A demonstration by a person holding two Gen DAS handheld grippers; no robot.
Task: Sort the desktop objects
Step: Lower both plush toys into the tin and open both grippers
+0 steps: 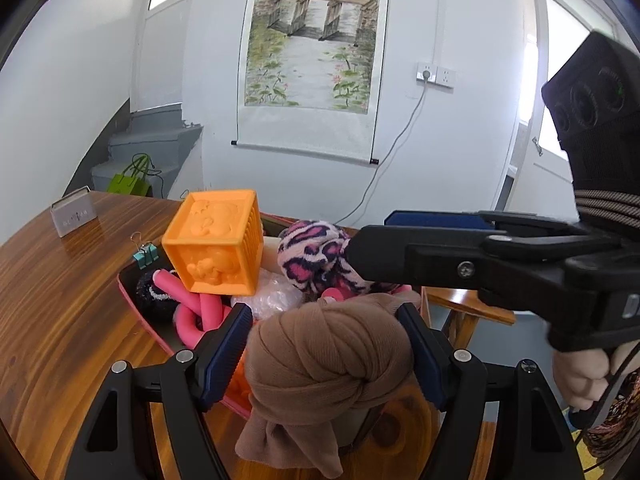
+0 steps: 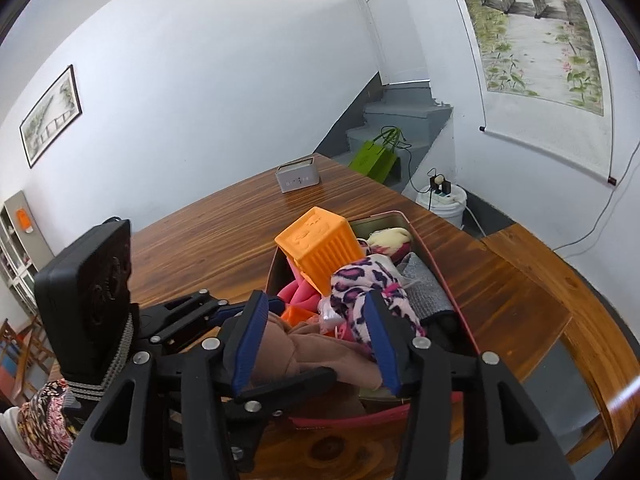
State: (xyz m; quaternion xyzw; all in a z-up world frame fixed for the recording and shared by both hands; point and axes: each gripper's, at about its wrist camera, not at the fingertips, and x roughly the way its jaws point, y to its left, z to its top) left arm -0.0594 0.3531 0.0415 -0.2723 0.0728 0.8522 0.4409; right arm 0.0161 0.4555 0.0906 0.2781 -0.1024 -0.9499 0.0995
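My left gripper (image 1: 324,340) is shut on a rolled tan cloth (image 1: 328,364) and holds it over the near end of a pink-rimmed tray (image 1: 132,300). The tray is piled with an orange toy cube (image 1: 216,240), a pink leopard-print cloth (image 1: 316,256), pink foam rollers (image 1: 200,312) and a teal binder clip (image 1: 146,256). My right gripper (image 2: 316,332) is open above the tray (image 2: 452,284), its fingers either side of the tan cloth (image 2: 320,352) and close to the leopard cloth (image 2: 368,280). The orange cube (image 2: 320,248) lies just beyond.
The tray stands on a wooden table (image 1: 60,300). A small grey box (image 2: 298,176) stands at the table's far side. A wooden bench (image 2: 540,280) is on the right. A green bag (image 2: 374,158) sits on the stairs behind.
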